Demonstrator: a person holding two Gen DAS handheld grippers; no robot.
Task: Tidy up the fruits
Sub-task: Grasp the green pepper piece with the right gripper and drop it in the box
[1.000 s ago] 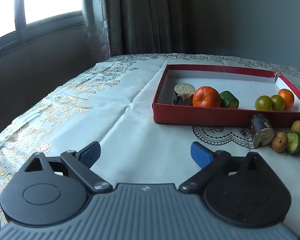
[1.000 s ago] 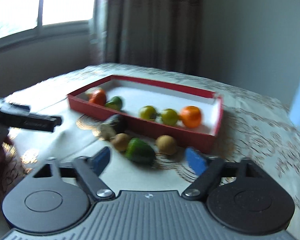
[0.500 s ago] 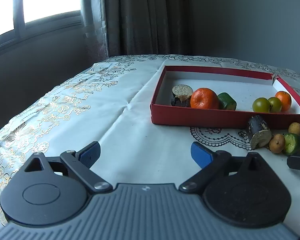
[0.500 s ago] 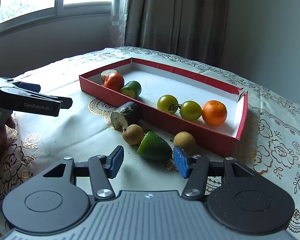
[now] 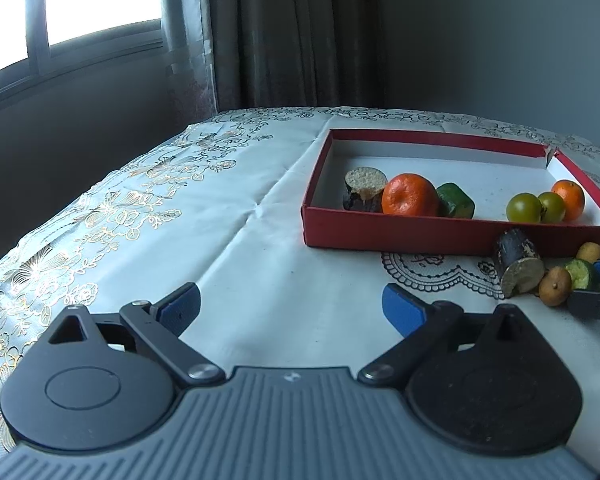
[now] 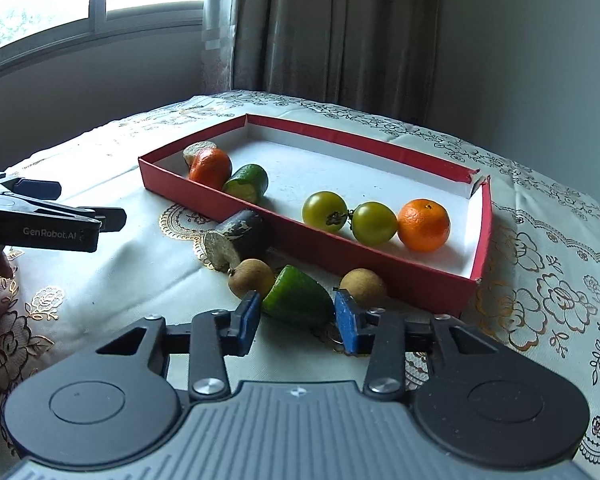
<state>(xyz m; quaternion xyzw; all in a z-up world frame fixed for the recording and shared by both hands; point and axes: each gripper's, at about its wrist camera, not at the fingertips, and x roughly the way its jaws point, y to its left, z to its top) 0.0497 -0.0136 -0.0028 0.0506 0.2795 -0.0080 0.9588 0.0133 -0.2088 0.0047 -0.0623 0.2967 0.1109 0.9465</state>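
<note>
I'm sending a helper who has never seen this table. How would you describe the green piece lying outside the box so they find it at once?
Start at the red box on the tablecloth and look just outside its near wall. There, between two small brown round fruits, lies the green wedge, with the right gripper closing its jaws around it. Unlike its neighbours, it is green, tapered and cut flat.

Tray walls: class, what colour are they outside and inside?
Red outside, white inside; the tray shows best in the right wrist view.
</note>
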